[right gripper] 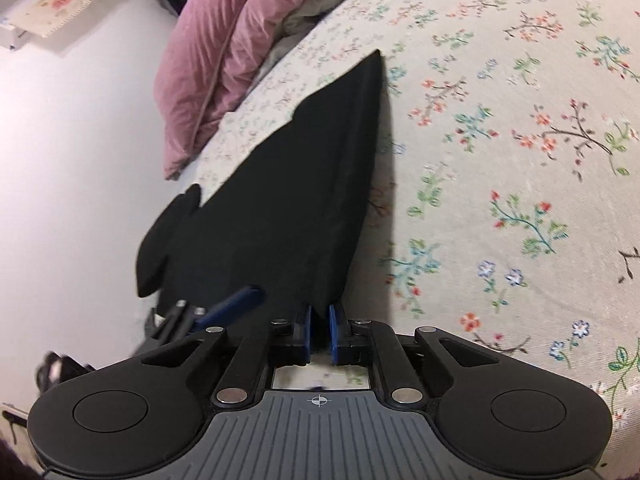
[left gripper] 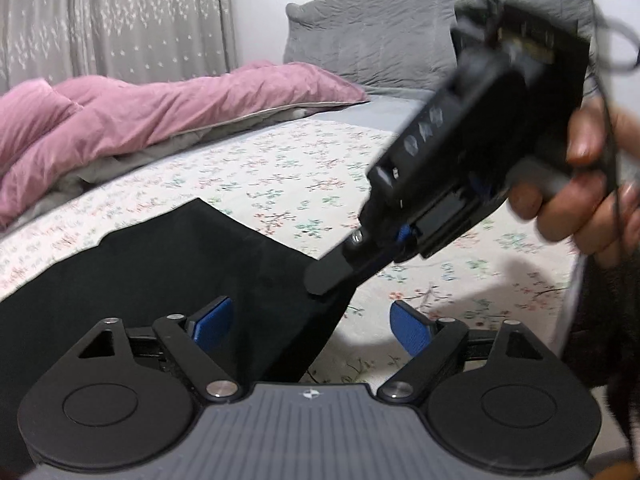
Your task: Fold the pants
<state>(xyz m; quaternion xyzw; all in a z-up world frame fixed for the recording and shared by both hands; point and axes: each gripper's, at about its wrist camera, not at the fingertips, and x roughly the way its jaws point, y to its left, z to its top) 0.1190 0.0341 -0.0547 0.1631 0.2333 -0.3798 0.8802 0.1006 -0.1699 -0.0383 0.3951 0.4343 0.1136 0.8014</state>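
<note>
Black pants (left gripper: pixel 168 264) lie flat on the floral bedsheet (left gripper: pixel 288 168), reaching away to a narrow end (right gripper: pixel 360 92) in the right wrist view. My right gripper (right gripper: pixel 320 330) is shut on the near corner of the pants, the blue pads pinching the fabric edge. The left wrist view shows the same gripper (left gripper: pixel 326 280) from the side, held by a hand (left gripper: pixel 580 200). My left gripper (left gripper: pixel 310 324) stands open just in front of that corner, its left pad over the black cloth and its right pad over the sheet. One of its blue fingers (right gripper: pixel 236 302) shows in the right wrist view.
A pink duvet (left gripper: pixel 140 112) is bunched along the far side of the bed, with grey pillows (left gripper: pixel 380 40) at the head. A patterned curtain (left gripper: pixel 100 20) hangs behind. The bed's edge drops to a pale floor (right gripper: pixel 72 160) left of the pants.
</note>
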